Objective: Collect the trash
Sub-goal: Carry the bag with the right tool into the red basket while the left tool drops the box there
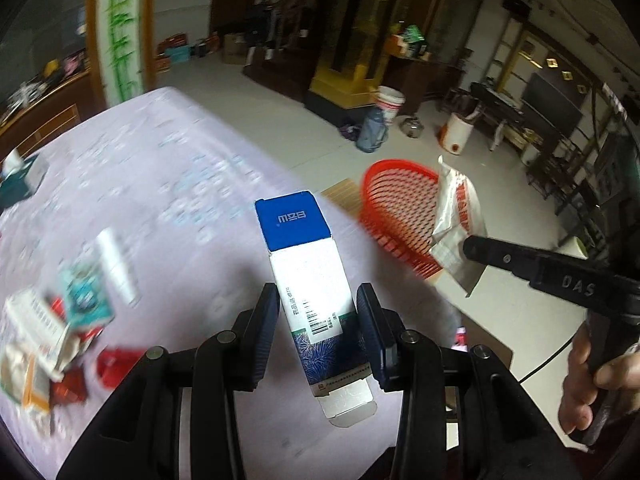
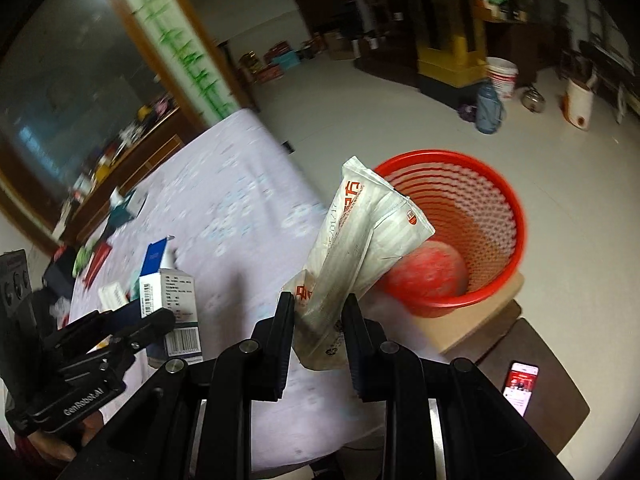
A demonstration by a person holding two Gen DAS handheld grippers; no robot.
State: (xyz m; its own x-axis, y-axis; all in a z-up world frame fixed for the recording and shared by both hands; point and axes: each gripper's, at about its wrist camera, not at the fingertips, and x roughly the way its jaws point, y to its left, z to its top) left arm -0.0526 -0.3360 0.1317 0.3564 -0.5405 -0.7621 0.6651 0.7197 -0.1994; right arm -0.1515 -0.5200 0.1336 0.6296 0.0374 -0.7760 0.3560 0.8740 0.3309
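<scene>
The left gripper [image 1: 318,316] squeezes a blue and white box [image 1: 310,276] above the table [image 1: 180,184]; the right gripper [image 2: 318,316] pinches a white wrapper [image 2: 356,248] beside the red basket [image 2: 480,208]; more trash [image 1: 56,332] lies on the table; a phone [image 2: 520,386] rests nearby.

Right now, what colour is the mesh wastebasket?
Red, seen best in the right wrist view: the round plastic mesh wastebasket.

Red basket [image 2: 460,236] mouth open; table edge [image 2: 304,184] just beside; wrapper [image 2: 360,248] overhangs rim.
</scene>
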